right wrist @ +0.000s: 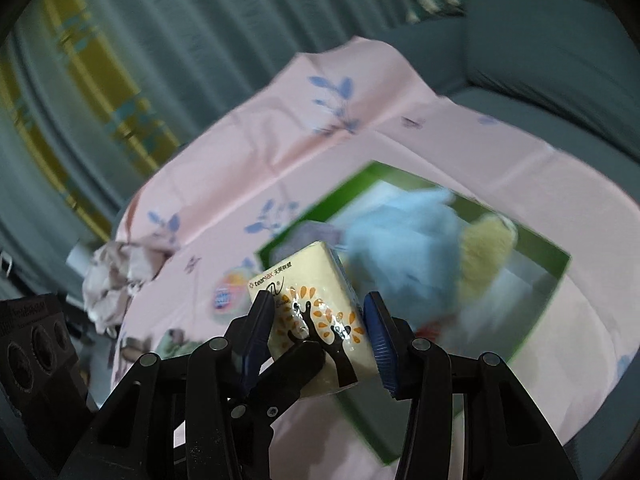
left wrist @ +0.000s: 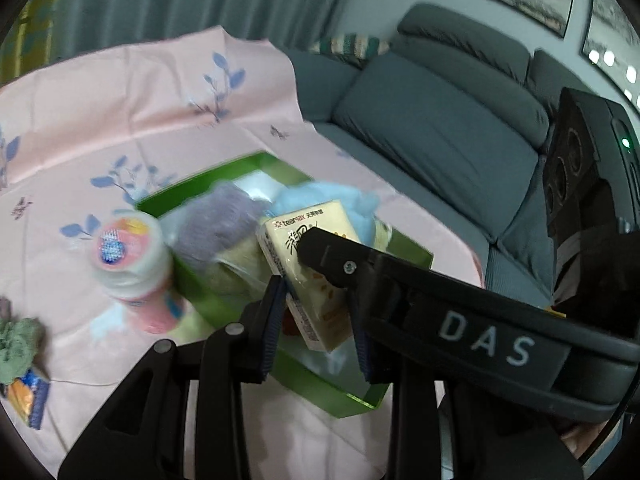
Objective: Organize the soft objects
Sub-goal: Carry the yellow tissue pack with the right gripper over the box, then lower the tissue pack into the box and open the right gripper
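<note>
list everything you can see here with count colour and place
tissue pack: 1, cream with orange tree print, held by both grippers above the box
box: 1, green, on the pink cloth
soft items: blue, purple and beige, in the box
bottle: 1, white and pink, left of the box
pink cloth: 1, blue leaf print, under everything
sofa: 1, grey, behind
left gripper: 1, black, gripping the pack
right gripper: 1, black, gripping the pack

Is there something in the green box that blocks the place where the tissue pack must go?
Yes. The tissue pack, clamped by both hand-held grippers, hangs over the green box. A blue fluffy item, a yellowish one and a purple one already fill much of the box; only the near end looks free.
</note>
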Tool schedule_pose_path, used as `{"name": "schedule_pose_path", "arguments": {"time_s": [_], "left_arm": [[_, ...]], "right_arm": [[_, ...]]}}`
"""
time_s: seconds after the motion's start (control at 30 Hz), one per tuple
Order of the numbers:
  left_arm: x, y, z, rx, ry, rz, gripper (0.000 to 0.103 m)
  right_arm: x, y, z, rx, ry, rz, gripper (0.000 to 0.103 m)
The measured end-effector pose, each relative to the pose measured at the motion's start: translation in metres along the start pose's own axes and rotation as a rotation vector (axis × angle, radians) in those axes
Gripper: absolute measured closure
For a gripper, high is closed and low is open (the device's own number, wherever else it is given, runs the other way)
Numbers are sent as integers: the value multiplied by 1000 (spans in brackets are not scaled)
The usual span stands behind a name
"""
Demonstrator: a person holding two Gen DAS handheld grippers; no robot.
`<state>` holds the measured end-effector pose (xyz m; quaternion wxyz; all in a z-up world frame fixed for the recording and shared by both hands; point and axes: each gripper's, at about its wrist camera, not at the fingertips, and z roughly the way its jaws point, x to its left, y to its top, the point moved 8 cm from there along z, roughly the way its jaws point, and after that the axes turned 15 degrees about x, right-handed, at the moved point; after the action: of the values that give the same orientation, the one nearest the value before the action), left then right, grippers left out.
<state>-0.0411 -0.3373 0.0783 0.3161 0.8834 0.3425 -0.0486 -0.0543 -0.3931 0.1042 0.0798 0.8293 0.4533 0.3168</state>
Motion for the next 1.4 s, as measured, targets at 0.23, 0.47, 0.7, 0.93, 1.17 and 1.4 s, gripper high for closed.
{"name": "schedule_pose_path", "arguments": {"time_s": [0.23, 0.47, 0.7, 0.93, 1.17, 1.4], "left_arm": [[-8, -2, 36, 85, -13, 1, 74], [-12, -6, 50, 140, -29, -29, 74], [-11, -10, 62, 205, -42, -59, 73], [-9, -12, 60, 205, -39, -63, 71], [-7, -12, 42, 180, -40, -54, 67], [17, -16, 9, 118, -27, -107, 49]], "right_arm": [[-38, -2, 20, 56, -32, 107, 53], [-53, -4, 23, 70, -57, 146, 53], [-63, -6, 30, 99, -76, 170, 53], [-69, -6, 31, 102, -85, 184, 53], [-70, -5, 23, 72, -113, 186, 53], [-62, -2, 10, 14, -132, 167, 53]]}}
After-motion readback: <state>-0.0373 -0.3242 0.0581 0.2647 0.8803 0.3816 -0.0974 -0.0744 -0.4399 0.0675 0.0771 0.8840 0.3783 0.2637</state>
